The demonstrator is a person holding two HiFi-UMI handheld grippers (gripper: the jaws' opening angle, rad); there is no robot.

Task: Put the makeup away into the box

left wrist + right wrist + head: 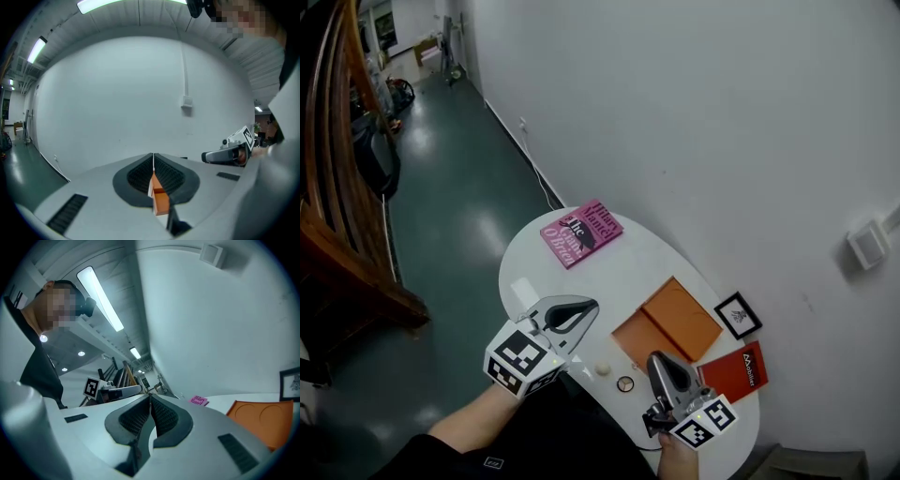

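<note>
Hovering at the near-left edge of the white surface (628, 267), the left hand-held gripper (591, 307) has its jaws together. In the left gripper view the pads meet at the tip w/ only a thin slit lower down, nothing clamped. The orange showing thru that slit is the orange box (667, 323) beyond, not sth held.

The right hand-held gripper (654, 358) is at the near-right, jaws also closed tip to tip. The right gripper view shows both ribbed pads pressed together & empty. Its tip is near the box's near corner, but I can't tell if it touches.

The box lies open mid-surface, its two orange halves side by side.

Makeup is on the surface, outside the box, just off its near edge & between the two grippers. It's a cream makeup piece (602, 368) & a dark-ringed makeup piece (625, 383), close together but apart. Neither gripper touches them.

Other stuff:
- a pink book (580, 232) at the far end
- a framed picture (738, 314) & a red booklet (736, 372) to the right of the box
- a white block (523, 292) beside the left gripper
</note>
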